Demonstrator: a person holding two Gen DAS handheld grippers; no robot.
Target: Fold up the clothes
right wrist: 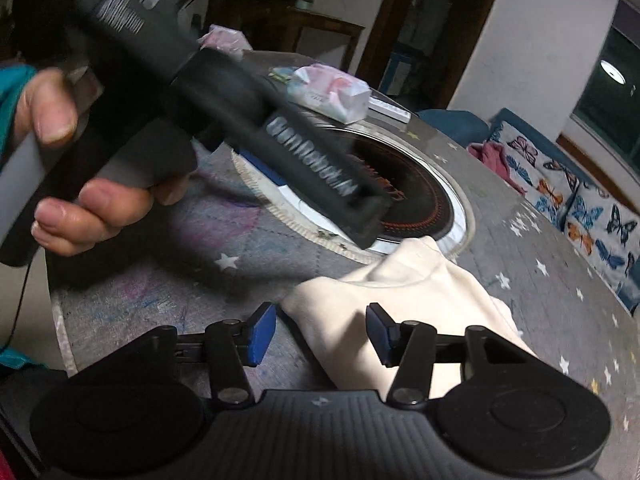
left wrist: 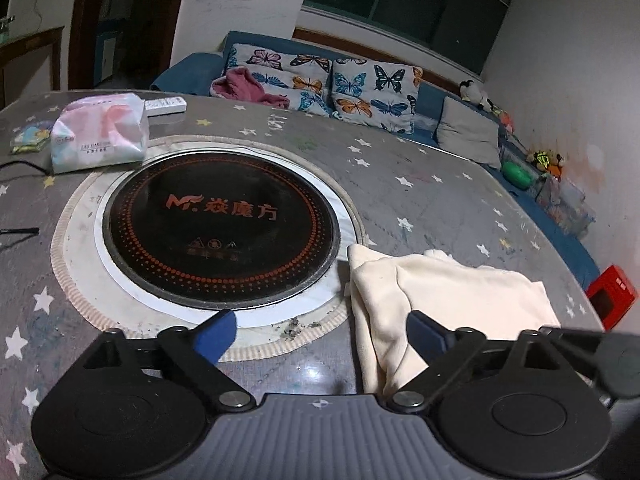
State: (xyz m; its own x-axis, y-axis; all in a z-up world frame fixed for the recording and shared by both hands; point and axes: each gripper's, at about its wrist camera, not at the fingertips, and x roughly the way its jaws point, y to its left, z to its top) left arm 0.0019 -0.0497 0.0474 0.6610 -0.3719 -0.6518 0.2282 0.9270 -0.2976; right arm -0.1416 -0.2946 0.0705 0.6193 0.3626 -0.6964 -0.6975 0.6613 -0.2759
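Note:
A cream garment (left wrist: 460, 292) lies bunched on the grey star-print tablecloth (left wrist: 420, 200), just right of the round cooktop. My left gripper (left wrist: 320, 336) stands wide open low over the table. Its right finger (left wrist: 426, 334) sits over the garment's near-left edge, and its left finger is above the cooktop's rim mat. In the right wrist view the same garment (right wrist: 400, 292) lies ahead of my right gripper (right wrist: 320, 332), which is open with the cloth's near corner between the blue pads, neither pad pressing on it. A person's hand (right wrist: 92, 208) holds the left tool's black body across the upper left.
A black round induction cooktop (left wrist: 220, 224) is set into the table's middle. A tissue pack (left wrist: 100, 132) and a white remote (left wrist: 166, 105) lie behind it. A red device (left wrist: 610, 296) sits at the right edge. A sofa with butterfly cushions (left wrist: 360, 88) stands beyond.

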